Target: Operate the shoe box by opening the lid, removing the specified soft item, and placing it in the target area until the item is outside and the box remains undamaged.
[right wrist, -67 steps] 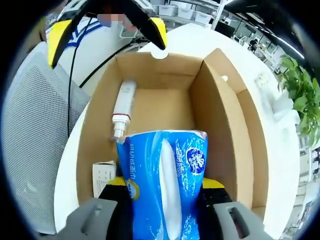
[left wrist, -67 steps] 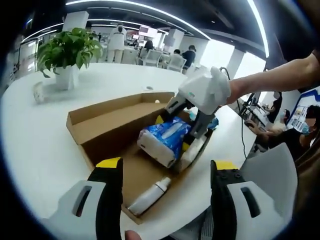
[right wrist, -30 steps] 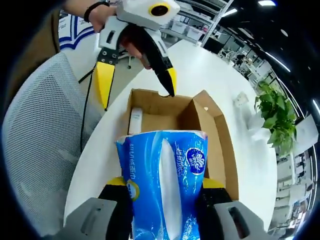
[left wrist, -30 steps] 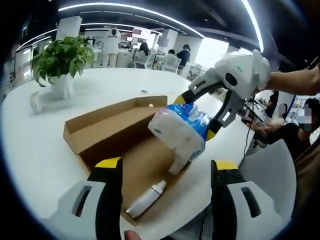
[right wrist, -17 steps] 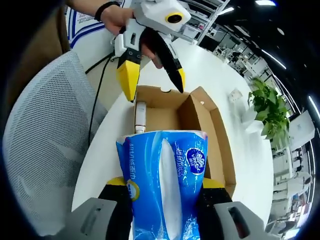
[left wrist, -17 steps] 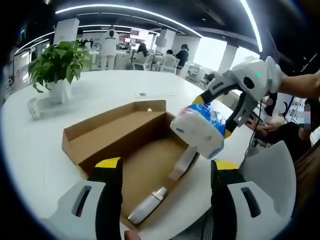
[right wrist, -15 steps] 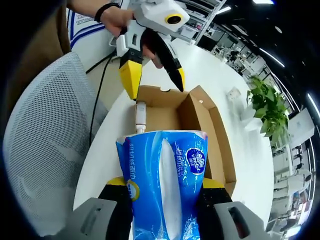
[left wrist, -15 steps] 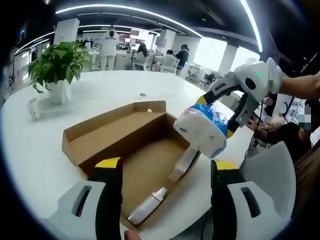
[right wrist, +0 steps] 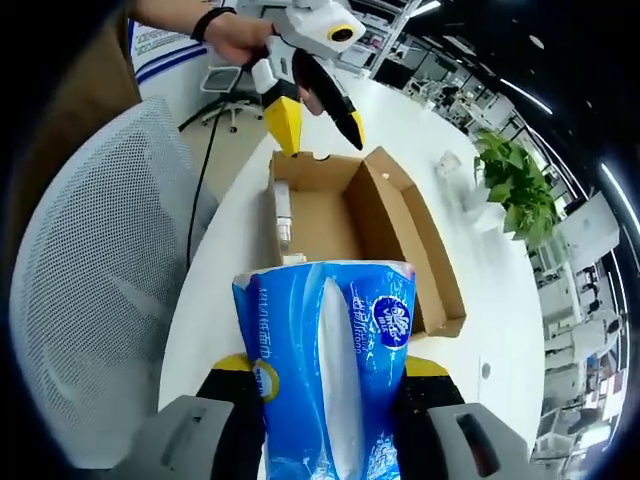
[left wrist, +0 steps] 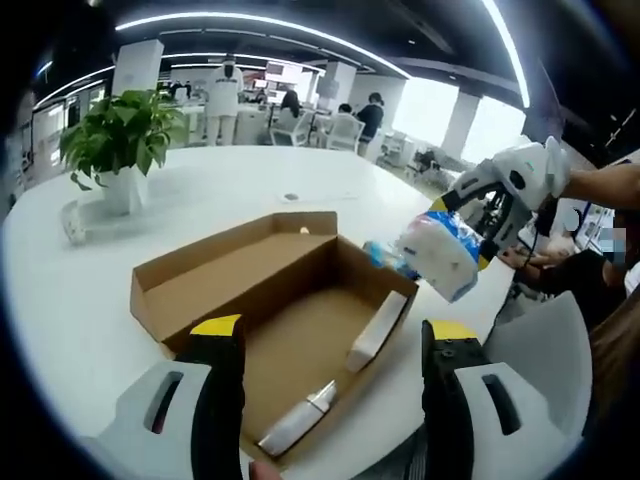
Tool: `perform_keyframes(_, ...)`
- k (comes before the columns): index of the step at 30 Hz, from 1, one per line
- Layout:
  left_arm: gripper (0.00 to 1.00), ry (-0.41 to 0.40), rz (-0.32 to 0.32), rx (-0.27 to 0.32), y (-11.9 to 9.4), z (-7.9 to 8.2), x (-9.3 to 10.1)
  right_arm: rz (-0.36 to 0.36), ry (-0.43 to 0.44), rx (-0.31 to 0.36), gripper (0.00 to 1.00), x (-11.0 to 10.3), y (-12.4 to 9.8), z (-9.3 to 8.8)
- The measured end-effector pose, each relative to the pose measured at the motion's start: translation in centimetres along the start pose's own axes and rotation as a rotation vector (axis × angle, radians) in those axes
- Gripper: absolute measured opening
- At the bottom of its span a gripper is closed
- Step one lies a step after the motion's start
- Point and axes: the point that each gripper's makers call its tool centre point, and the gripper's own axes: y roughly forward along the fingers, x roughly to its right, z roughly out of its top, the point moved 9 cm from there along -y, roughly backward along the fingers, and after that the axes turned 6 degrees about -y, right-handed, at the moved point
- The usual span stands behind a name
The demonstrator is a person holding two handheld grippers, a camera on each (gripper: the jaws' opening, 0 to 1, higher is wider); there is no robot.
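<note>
Right gripper (right wrist: 325,385): its yellow-tipped jaws are closing on both sides of the tissue pack (right wrist: 325,370), at the bottom centre of the right gripper view; in the left gripper view it is showing at the right (left wrist: 462,233), gripping the pack from above and below.
Tissue pack: blue and white plastic wrap, standing upright between the jaws in the right gripper view; in the left gripper view it (left wrist: 440,255) is hanging in the air at centre right, outside the box, past its right corner and over the table edge.
Left gripper (left wrist: 330,330): its two black jaws with yellow tips are standing wide apart at the bottom of the left gripper view, gripping nothing, with the box showing between them; in the right gripper view it (right wrist: 318,112) is hovering at the top centre, over the far end of the box, with a hand (right wrist: 232,35) gripping it.
Box (left wrist: 240,275): open brown cardboard, lying on the table in the middle of the left gripper view, lid folded back towards the left.
Inside the box: a white bottle (left wrist: 295,425) is lying near the lower corner, and a small white carton (left wrist: 378,330) is leaning along the right wall.
Table (left wrist: 80,290): white and round, carrying the box.
Plant (left wrist: 115,135): green leaves in a white pot, standing at the upper left of the left gripper view.
Chair (right wrist: 90,290): grey mesh back, taking up the left side of the right gripper view.
</note>
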Motion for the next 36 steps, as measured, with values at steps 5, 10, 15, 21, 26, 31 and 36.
perform_keyframes(5, 0.71, 0.002, 0.007, 0.004, 0.0, 0.0, 0.1, -0.007, 0.046, -0.024, 0.47, -1.0, -0.9, -2.2)
perform_keyframes(10, 0.71, 0.005, 0.010, 0.009, -0.4, 0.0, 0.2, -0.012, 0.101, -0.041, 0.47, -2.2, -1.5, -3.9)
perform_keyframes(15, 0.71, 0.010, 0.012, 0.002, -0.5, -0.3, 0.2, -0.015, 0.123, -0.060, 0.47, -3.4, -2.3, -5.2)
perform_keyframes(21, 0.71, 0.011, 0.014, -0.008, -0.6, -0.5, 0.1, -0.016, 0.158, -0.084, 0.47, -4.6, -3.1, -7.2)
perform_keyframes(26, 0.71, 0.011, 0.012, -0.015, -0.5, -0.7, 0.2, 0.005, 0.171, -0.128, 0.48, -5.9, -3.5, -9.6)
perform_keyframes(31, 0.71, 0.007, 0.015, -0.019, -0.5, -0.9, 0.3, 0.026, 0.198, -0.168, 0.48, -6.9, -3.7, -12.2)
perform_keyframes(36, 0.71, 0.010, 0.021, -0.031, -0.5, -1.2, 0.3, 0.050, 0.212, -0.218, 0.49, -7.9, -3.7, -14.9)
